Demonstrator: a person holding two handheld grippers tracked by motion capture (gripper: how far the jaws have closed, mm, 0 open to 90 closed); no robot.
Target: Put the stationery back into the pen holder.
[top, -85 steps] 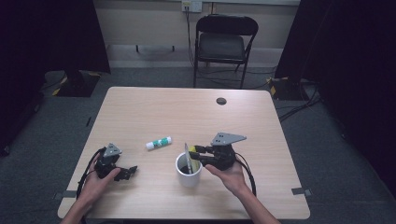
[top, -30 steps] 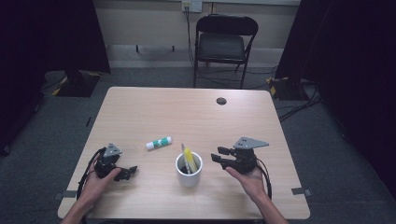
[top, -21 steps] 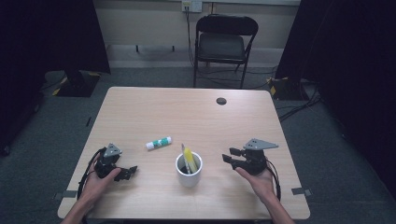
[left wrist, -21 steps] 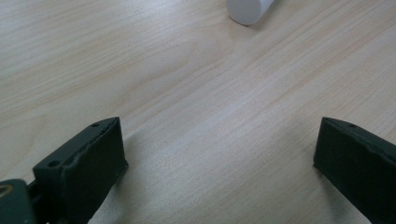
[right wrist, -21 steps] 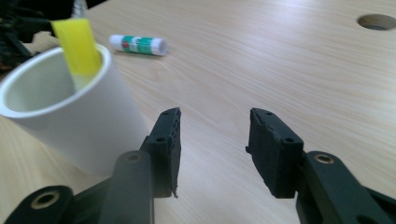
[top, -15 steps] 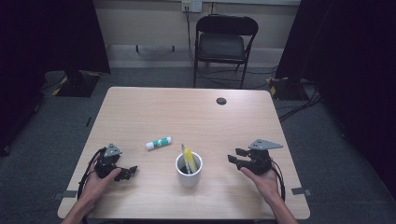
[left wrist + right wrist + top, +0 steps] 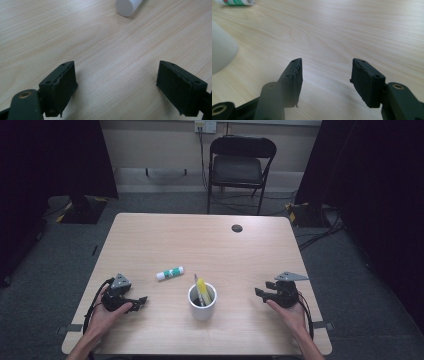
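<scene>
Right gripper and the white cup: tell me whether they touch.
Apart. The high view shows bare table between the right gripper and the white cup; in the right gripper view its open jaws hold nothing.

The high view looks forward and down from above the person's side, taking in the whole table (image 7: 150, 240), with a chair (image 7: 240, 165) at 12 o'clock beyond it. The left gripper view sits low and close over the tabletop, facing the white cup (image 7: 128, 7) at its 12 o'clock. The right gripper view, equally close, has what is probably the same cup (image 7: 220, 55), blurred, at 9 o'clock and the glue stick (image 7: 235, 2) at 11 o'clock. All three views share the tabletop around the cup.
</scene>
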